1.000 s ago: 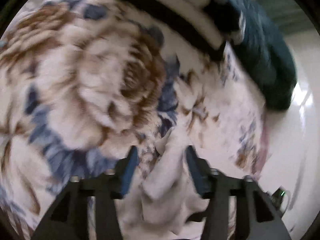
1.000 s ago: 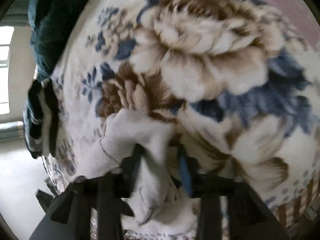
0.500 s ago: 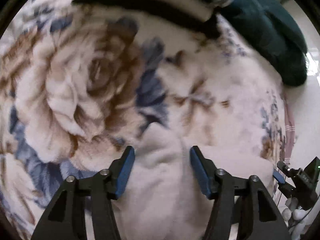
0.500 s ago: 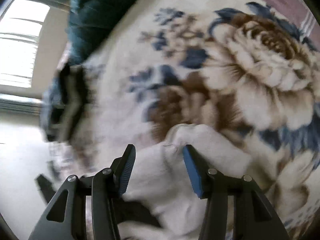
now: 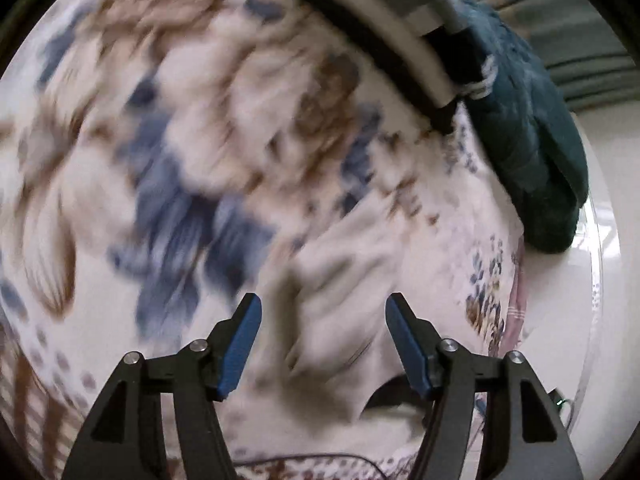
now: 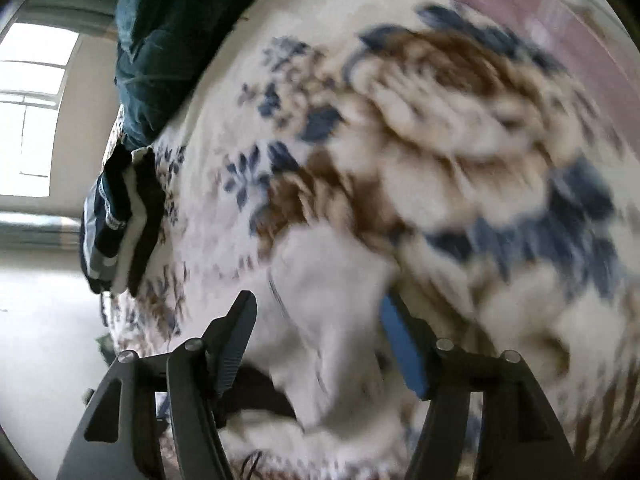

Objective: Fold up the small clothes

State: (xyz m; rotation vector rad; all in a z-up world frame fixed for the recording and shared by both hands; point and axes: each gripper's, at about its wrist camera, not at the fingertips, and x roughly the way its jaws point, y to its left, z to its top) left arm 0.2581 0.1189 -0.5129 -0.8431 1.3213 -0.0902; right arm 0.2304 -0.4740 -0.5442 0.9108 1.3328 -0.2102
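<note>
On the floral blanket (image 5: 168, 168), seen from the left wrist, a white garment (image 5: 340, 280) lies rumpled near the blanket's edge, under the left gripper (image 5: 322, 344), whose jaws stand wide and hold nothing. A folded black-and-white stack (image 5: 400, 36) sits further off beside a dark teal blanket (image 5: 532, 136).

From the right wrist, the right gripper (image 6: 318, 342) also gapes wide over the white garment (image 6: 332, 300); the stack (image 6: 120, 216) sits at the blanket's edge.

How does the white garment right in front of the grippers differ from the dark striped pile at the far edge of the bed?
The white garment is plain pale cloth, lying loose and rumpled; the striped pile has black, white and navy layers stacked in a neat fold. The white garment lies between the open fingers of the right gripper and left gripper; the striped pile lies away from both. Both rest on the floral blanket.
</note>
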